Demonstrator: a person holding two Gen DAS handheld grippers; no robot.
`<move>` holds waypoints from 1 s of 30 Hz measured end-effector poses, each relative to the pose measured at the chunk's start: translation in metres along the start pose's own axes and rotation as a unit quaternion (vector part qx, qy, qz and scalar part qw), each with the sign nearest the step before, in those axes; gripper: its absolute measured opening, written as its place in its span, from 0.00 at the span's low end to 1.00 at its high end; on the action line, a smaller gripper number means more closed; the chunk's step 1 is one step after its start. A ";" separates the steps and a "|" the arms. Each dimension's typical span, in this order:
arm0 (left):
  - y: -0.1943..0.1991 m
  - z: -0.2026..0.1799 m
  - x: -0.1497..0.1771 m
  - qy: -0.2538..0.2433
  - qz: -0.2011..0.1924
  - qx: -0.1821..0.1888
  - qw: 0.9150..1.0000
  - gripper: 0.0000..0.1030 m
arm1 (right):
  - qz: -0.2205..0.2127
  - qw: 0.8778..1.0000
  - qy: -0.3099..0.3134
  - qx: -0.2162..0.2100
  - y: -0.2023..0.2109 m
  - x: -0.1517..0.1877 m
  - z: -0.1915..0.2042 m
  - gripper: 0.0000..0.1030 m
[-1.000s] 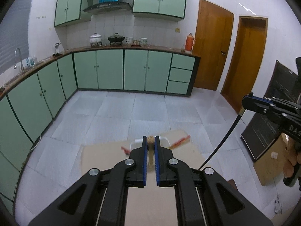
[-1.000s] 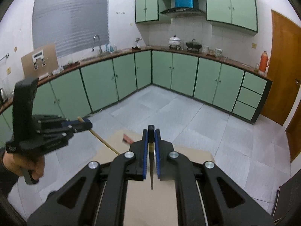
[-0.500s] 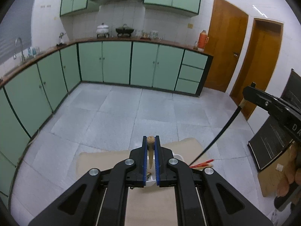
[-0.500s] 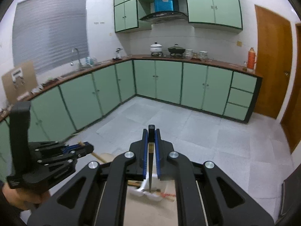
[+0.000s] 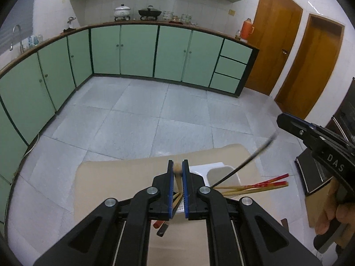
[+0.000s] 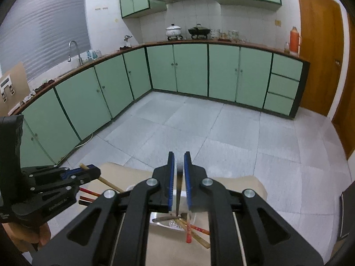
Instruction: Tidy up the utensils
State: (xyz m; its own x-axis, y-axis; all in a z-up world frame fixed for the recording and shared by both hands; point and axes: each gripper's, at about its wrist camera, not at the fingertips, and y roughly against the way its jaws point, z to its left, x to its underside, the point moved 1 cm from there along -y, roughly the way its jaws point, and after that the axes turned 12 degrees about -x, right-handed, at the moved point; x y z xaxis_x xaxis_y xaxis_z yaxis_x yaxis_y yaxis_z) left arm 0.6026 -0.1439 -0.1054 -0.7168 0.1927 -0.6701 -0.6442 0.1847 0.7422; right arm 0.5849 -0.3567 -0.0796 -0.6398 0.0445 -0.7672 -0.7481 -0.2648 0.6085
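Observation:
My left gripper (image 5: pixel 177 169) is shut on a wooden chopstick (image 5: pixel 177 177), whose lower end reaches into the white utensil holder (image 5: pixel 221 170) on the cardboard-covered table (image 5: pixel 115 177). My right gripper (image 6: pixel 178 161) has its jaws a little apart around a thin black chopstick (image 6: pixel 178 199), which slants free in the left wrist view (image 5: pixel 248 161) down into the holder (image 6: pixel 175 222). Several red-tipped bamboo chopsticks (image 5: pixel 255 185) stick out of the holder, also seen in the right wrist view (image 6: pixel 193 230). The left gripper shows in the right wrist view (image 6: pixel 88 171).
Green kitchen cabinets (image 5: pixel 137 53) line the far walls across a tiled floor. Two wooden doors (image 5: pixel 310 64) stand at the right. A dark panel (image 5: pixel 315 173) and a cardboard box stand right of the table. A red and a dark utensil end (image 5: pixel 160 227) lie under my left gripper.
Both grippers have dropped toward the holder and tilted down. The right jaws have parted and the black chopstick now slants loose between them into the holder.

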 end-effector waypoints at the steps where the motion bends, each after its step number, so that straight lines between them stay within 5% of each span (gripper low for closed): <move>1: 0.001 0.000 0.000 0.001 -0.001 -0.003 1.000 0.14 | -0.001 1.000 0.000 0.003 0.001 0.001 -0.002 0.20; 6: 0.019 0.005 -0.003 0.005 -0.019 -0.011 1.000 0.28 | -0.014 1.000 0.003 0.004 0.020 0.002 -0.001 0.21; 9: 0.038 0.014 -0.001 0.017 -0.036 -0.013 0.999 0.46 | -0.030 1.000 0.000 -0.001 0.041 0.006 -0.001 0.27; 12: 0.060 0.018 0.006 0.018 -0.058 -0.023 0.998 0.69 | -0.052 0.999 0.001 0.001 0.066 0.014 -0.002 0.47; 14: 0.079 0.020 0.020 0.007 -0.081 -0.035 0.996 0.84 | -0.076 0.997 0.014 0.012 0.088 0.028 0.002 0.77; 16: 0.090 0.020 0.035 -0.002 -0.098 -0.054 0.994 0.94 | -0.095 0.995 0.022 0.024 0.106 0.047 0.005 0.88; 24: 0.115 0.021 0.123 0.010 -0.093 -0.113 0.989 0.94 | -0.089 0.995 0.030 0.041 0.136 0.151 0.014 0.94; 30: 0.135 0.014 0.190 0.018 -0.113 -0.105 0.988 0.94 | -0.049 0.994 0.021 0.095 0.137 0.224 0.034 0.95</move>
State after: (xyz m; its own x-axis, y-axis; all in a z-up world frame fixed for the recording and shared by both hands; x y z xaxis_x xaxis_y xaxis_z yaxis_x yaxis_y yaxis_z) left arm 0.3830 -0.0687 -0.1325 -0.5544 0.1350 -0.8212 -0.8276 0.0148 0.5611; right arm 0.3330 -0.3507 -0.1613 -0.5573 0.0206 -0.8301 -0.8289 -0.0733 0.5546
